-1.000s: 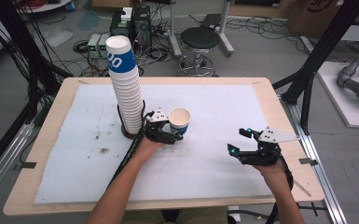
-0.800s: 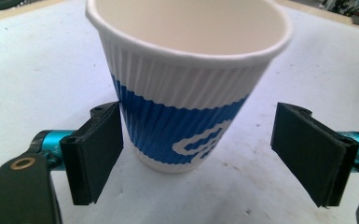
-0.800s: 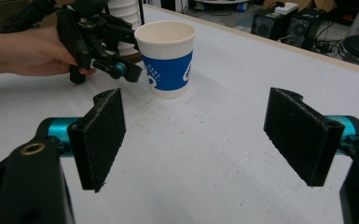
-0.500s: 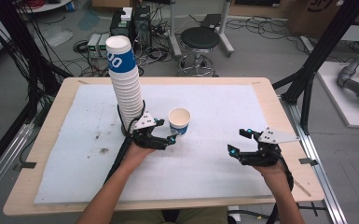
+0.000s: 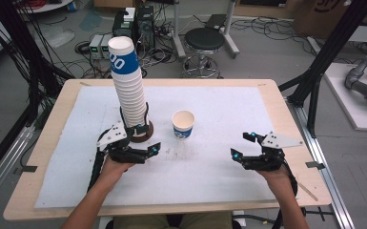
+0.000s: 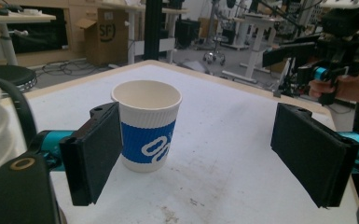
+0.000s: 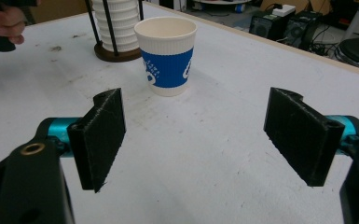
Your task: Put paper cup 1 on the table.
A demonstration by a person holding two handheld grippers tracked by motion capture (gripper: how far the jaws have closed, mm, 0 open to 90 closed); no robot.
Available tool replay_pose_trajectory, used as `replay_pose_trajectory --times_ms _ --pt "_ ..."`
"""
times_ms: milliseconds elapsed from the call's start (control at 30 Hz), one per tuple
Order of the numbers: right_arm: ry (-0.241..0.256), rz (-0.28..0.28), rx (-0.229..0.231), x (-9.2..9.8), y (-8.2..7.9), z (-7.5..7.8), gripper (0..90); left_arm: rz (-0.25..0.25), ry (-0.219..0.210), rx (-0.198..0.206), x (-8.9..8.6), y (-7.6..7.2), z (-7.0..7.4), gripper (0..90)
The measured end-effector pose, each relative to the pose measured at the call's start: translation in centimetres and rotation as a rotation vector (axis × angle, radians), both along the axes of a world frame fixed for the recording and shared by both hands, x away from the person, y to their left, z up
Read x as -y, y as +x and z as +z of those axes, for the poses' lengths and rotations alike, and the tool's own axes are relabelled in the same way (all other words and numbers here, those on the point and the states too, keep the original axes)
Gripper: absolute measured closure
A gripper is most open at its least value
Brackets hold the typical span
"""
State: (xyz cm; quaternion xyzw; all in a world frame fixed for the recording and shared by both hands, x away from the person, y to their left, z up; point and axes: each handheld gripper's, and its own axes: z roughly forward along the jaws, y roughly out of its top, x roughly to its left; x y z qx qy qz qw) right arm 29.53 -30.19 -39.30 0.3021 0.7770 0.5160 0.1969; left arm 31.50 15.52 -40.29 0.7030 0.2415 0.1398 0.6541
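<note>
**On the white mat: one cup out, both grippers empty**

On the white mat a single blue-and-white paper cup stands upright, just right of the tall cup stack in its dark holder. My left gripper sits near the stack's base, jaws spread wide, nothing between them. My right gripper hangs well off to the right, jaws also apart and empty. The cup's mouth faces up.
</note>
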Motion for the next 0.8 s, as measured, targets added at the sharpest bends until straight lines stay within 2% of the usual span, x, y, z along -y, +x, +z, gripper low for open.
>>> replay_pose_trajectory --times_ms 133,167,267,433,800 --pt "0.004 -0.004 0.003 0.1 0.0 0.0 21.2 0.012 -0.020 0.020 -1.2 -0.8 0.4 15.5" --pt "0.006 -0.007 0.001 0.2 -0.1 0.0 21.2 0.027 -0.038 0.030 -2.2 -1.3 0.5 15.6" --pt "0.007 -0.018 -0.004 0.3 0.0 -0.2 21.2 0.054 -0.063 0.046 -3.8 -1.8 0.7 15.8" --pt "-0.001 -0.018 -0.015 0.1 0.1 -0.3 21.2 0.100 -0.112 0.037 -5.9 -1.7 0.9 16.6" --pt "-0.002 -0.022 -0.010 0.2 -0.1 -0.2 21.2 0.138 -0.120 0.062 -7.3 -1.9 1.4 16.5"
